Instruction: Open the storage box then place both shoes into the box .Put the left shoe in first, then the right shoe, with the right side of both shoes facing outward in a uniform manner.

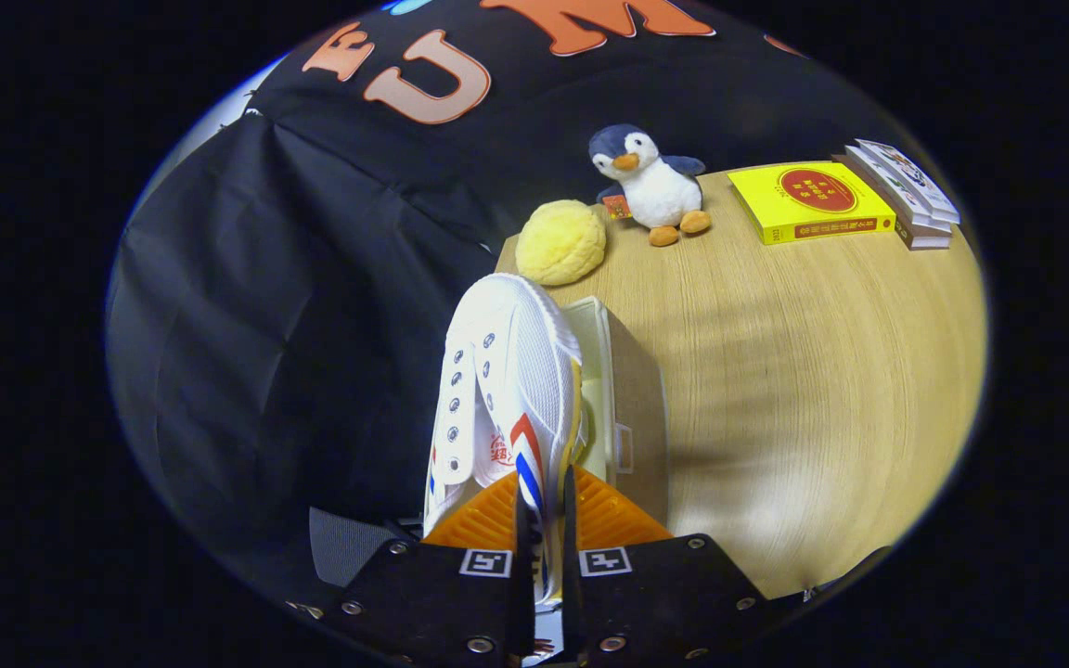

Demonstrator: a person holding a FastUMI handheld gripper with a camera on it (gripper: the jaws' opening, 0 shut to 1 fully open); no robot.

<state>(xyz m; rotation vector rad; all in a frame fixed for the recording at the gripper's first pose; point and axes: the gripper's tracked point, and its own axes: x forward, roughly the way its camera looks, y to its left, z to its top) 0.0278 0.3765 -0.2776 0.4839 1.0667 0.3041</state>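
So the wooden table (804, 371) takes up most of the room beyond the fingers, and the biggest open stretch is its bare middle and near side, nothing sitting there at all. Its left edge drops off against the black cloth wall (293, 306), so there's no room on that side. The storage box (623, 390) sits right at that left edge of the table, just ahead of the fingers, pale and seen end-on; can't really tell how far open it is from here. The gripper (542, 520) is clamped tight on the white shoe (507, 390), both fingers pinching the side wall with the red and blue stripes, and the shoe hangs off the table edge just left of the box, toe pointing away. Way at the far edge it's more crowded: a yellow book (808, 202) with a small stack of books (906, 190) beside it, a penguin plush (650, 181), and a yellow fluffy ball (560, 243) just beyond the shoe's toe.
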